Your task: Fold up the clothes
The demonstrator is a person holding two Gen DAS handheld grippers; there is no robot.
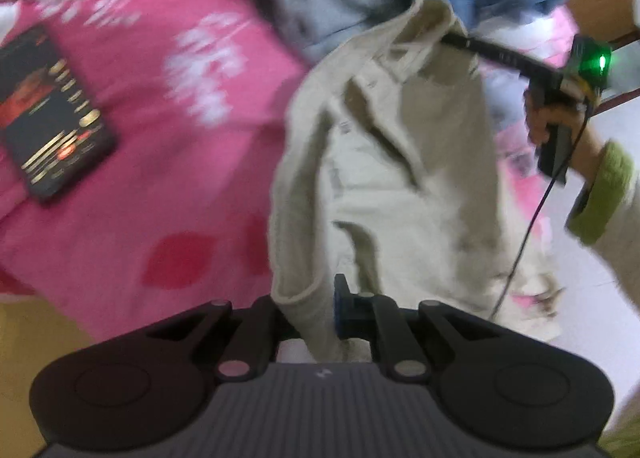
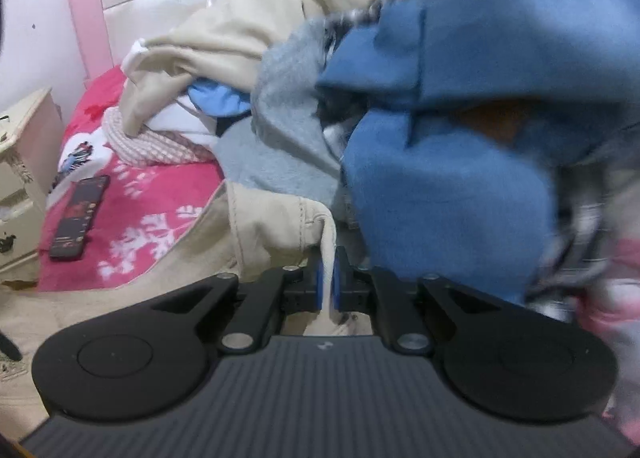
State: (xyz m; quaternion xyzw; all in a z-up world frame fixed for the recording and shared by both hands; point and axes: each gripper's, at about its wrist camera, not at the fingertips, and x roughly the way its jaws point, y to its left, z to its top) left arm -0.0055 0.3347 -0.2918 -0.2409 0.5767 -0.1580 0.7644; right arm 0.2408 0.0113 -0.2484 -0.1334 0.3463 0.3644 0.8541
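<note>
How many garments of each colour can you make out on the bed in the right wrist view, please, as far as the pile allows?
Beige, held garment and piled one: 2
Blue: 1
Grey: 1
Light blue: 1
Pink checked: 1
Total: 6; blurred parts of the pile may hide more.

Black claws (image 2: 327,285) with blue pads (image 2: 320,283) — green cuff (image 1: 600,194), pale sleeve, green light

Your left gripper (image 1: 320,310) is clamped on cloth, angled down. Your right gripper (image 2: 328,284) is pinched on a fabric edge too; your right hand (image 1: 554,118) grips its handle, green cuff showing.
</note>
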